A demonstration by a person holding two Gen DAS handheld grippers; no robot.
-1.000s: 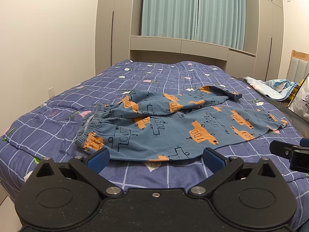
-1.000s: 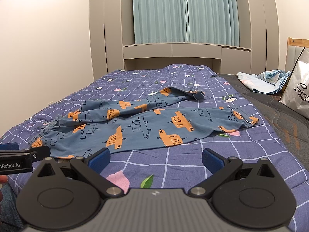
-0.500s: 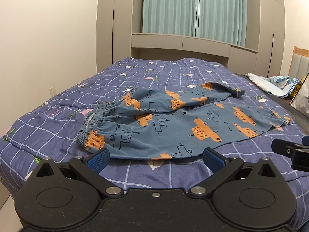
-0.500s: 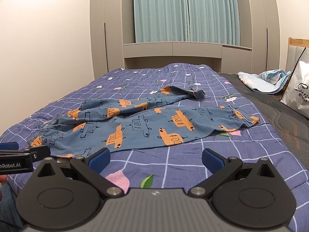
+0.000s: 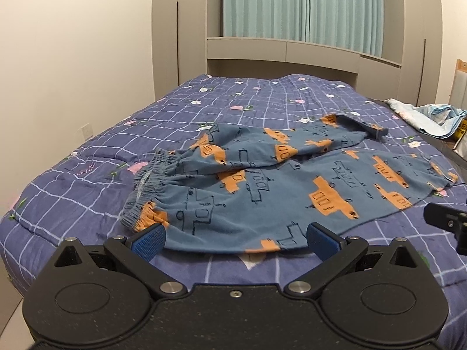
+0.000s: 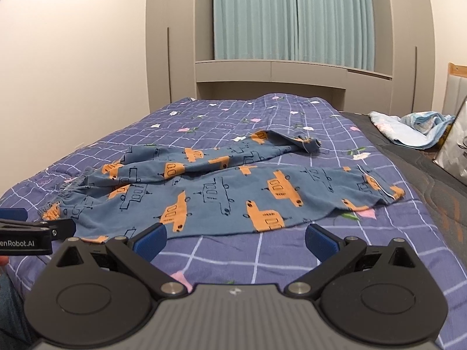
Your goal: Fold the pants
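Blue pants (image 5: 262, 186) with orange car prints lie spread on the bed, waistband (image 5: 146, 186) at the left, legs running right. The far leg is bent and lies over the near one. My left gripper (image 5: 236, 237) is open and empty, just before the pants' near edge by the waistband. My right gripper (image 6: 236, 239) is open and empty, in front of the near leg (image 6: 262, 201). The pants also show in the right wrist view (image 6: 204, 192). Each gripper's side shows in the other's view.
The bed has a purple checked quilt (image 5: 87, 186). A light blue bundle of cloth (image 6: 408, 131) and a white bag (image 6: 455, 151) sit on the dark bare mattress at the right. A wall runs along the left, cupboards and curtains at the back.
Both grippers have moved a little forward towards the pants. The pants have not moved.
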